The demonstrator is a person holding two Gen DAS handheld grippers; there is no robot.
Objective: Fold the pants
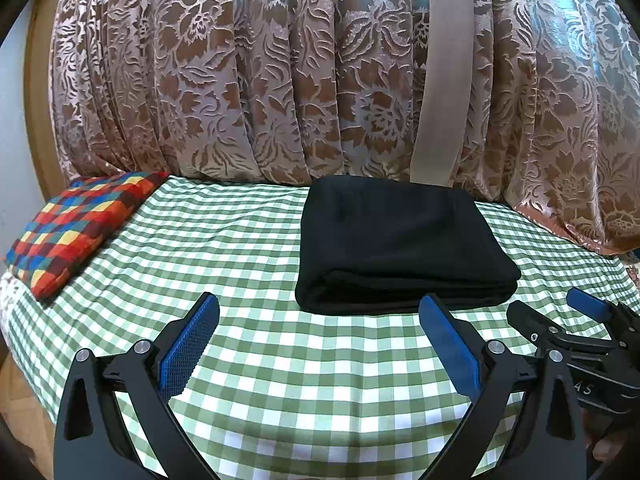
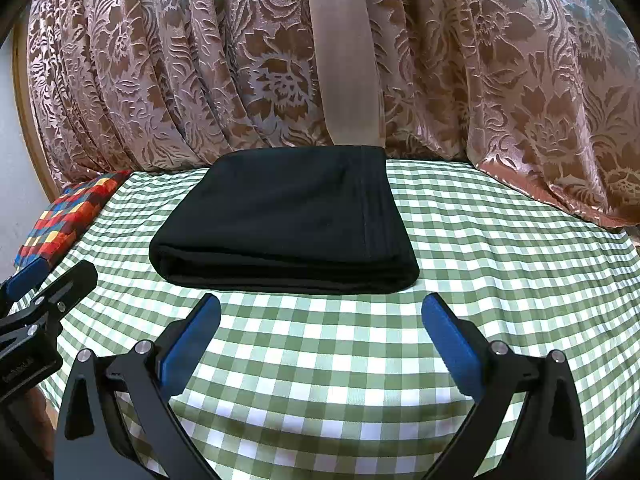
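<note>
Black pants lying folded in neat layered rectangle on green checked sheet, near floral curtain. Am holding left gripper and right gripper just short of near edge, both spread wide, gripping nothing. Judging fold finished; am keeping fingers off cloth, backing away low and level, avoiding snagging stacked edges.

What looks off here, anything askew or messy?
Nothing stands out. The black pants lie folded in a neat stack on the green checked cloth; both the left gripper and the right gripper are open, clear of it.
</note>
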